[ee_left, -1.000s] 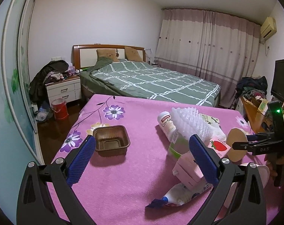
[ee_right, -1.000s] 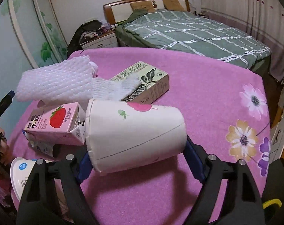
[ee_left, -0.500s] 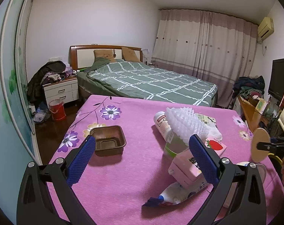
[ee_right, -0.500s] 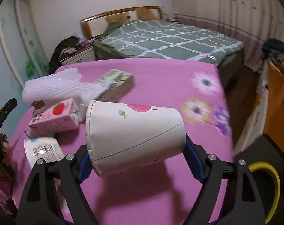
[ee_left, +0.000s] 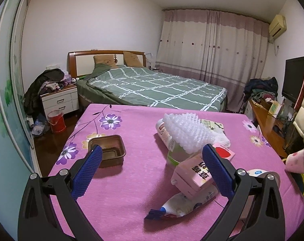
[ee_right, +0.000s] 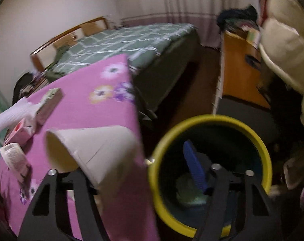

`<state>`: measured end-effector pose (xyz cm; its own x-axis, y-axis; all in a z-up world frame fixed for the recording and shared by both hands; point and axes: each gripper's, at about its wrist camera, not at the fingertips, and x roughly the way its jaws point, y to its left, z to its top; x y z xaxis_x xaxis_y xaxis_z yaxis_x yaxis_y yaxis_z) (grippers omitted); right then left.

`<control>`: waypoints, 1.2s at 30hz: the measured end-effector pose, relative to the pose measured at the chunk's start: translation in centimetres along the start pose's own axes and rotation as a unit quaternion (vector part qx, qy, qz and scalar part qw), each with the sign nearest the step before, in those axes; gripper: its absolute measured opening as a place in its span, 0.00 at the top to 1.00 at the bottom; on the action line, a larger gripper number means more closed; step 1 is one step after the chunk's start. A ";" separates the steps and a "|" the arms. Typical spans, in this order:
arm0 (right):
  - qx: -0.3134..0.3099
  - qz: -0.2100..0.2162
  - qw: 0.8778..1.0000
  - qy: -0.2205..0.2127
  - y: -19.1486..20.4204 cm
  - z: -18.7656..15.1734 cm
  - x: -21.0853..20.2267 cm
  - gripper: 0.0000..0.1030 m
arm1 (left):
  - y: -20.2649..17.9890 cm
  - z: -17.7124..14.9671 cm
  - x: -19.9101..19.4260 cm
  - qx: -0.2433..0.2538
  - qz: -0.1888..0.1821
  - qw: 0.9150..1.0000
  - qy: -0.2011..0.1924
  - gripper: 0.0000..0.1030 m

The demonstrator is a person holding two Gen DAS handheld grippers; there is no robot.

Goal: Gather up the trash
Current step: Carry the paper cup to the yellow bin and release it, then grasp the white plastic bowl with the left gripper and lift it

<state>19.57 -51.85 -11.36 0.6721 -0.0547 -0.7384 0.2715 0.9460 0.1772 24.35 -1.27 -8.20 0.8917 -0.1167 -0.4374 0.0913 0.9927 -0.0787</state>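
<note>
Bin, round, yellow-rimmed, holds crumpled pale scrap. Right gripper spread; paper cup tilted at its left finger. Left gripper spread, empty, over brown tray and cartons.

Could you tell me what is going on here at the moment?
A person is clearing trash off the pink floral tablecloth. The right gripper has the white paper cup at the table edge, beside the yellow-rimmed bin; blur hides whether it is clamped. The left gripper hovers open over the pink milk carton.

White paper cup beside yellow-rimmed bin
</note>
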 end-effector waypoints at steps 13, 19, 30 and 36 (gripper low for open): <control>0.060 -0.056 0.997 -0.009 -5.3 -1.3 -1.6 0.46 | -0.5 0.1 -0.3 0.008 -0.007 1.000 -0.002 0.05; 0.031 -0.027 0.999 -0.034 -0.7 -0.2 -2.6 0.46 | -0.7 0.2 -0.9 0.008 -0.016 1.000 -0.009 0.05; -0.038 0.052 0.994 -0.087 10.9 3.1 1.8 0.45 | -5.3 -0.7 -4.0 0.073 -0.082 0.994 0.000 0.05; -0.032 0.046 0.996 -0.076 11.1 2.6 3.0 0.41 | -10.4 -2.3 -5.1 0.151 -0.150 0.976 0.047 0.05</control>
<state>26.34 -42.36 -9.90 0.7901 -0.0107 -0.6129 0.1635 0.9673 0.1939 17.78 -11.04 -7.23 0.7615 -0.3908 -0.5172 0.4808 0.8756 0.0463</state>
